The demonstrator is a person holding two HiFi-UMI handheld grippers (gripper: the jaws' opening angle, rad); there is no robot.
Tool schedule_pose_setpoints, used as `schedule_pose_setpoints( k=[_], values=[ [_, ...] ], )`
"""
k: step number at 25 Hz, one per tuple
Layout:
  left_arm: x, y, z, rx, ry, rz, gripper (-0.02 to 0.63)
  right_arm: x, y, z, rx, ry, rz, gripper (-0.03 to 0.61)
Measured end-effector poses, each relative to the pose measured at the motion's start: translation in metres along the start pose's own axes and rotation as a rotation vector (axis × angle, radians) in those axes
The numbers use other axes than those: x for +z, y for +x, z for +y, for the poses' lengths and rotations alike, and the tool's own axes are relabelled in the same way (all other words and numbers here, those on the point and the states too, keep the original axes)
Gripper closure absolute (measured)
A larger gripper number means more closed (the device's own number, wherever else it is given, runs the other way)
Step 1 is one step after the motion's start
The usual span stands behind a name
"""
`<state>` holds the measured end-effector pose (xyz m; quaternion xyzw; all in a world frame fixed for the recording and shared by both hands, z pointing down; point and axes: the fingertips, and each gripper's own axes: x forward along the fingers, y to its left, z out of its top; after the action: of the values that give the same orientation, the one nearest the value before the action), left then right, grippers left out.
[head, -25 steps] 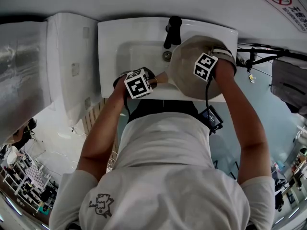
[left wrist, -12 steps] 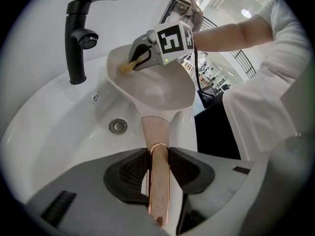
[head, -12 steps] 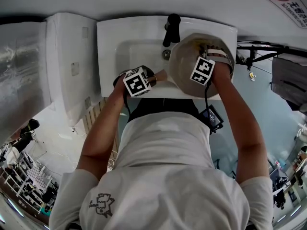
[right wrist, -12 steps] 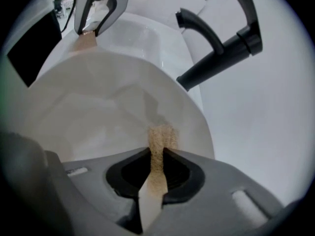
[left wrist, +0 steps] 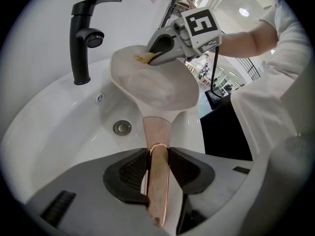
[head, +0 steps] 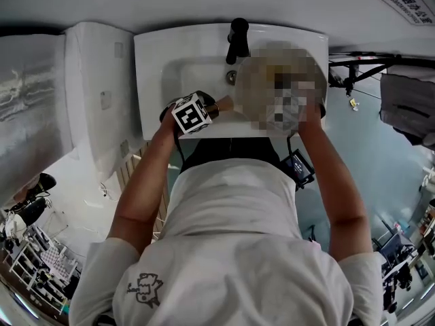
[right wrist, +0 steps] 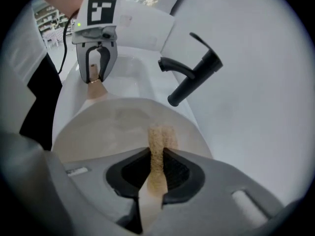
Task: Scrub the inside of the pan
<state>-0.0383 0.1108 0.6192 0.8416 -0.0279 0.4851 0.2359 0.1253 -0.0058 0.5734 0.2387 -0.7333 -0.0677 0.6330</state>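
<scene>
Two grippers are working over the sink (left wrist: pixel 59 127). The left gripper (left wrist: pixel 158 168) is clamping the pan's copper handle (left wrist: pixel 158 181), holding the pan (left wrist: pixel 157 85) tilted above the basin's right edge, beside the tap (left wrist: pixel 81 43). The right gripper (right wrist: pixel 156 173) is pinching a tan sponge (right wrist: pixel 158 141), which is lying against the pan's inside near its rim.

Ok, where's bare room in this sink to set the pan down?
The basin is bare around the drain, between the faucet and the pan. The sink's left rim is bare too. The right side is crowded: the pan hangs there with the right gripper and its sponge inside.
</scene>
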Motion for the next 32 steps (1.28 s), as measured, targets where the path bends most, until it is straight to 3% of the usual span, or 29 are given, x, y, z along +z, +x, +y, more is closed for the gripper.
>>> schedule_pose_setpoints(
  k=[15,32],
  values=[
    [-0.002,0.007,0.007,-0.013,0.013,-0.037,0.469,-0.001,-0.054,0.027,-0.037,0.185,-0.028,0.518],
    [-0.005,0.023,0.024,-0.043,-0.009,-0.086,0.459,-0.001,-0.066,0.036,-0.045,0.263,-0.022,0.518]
  ],
)
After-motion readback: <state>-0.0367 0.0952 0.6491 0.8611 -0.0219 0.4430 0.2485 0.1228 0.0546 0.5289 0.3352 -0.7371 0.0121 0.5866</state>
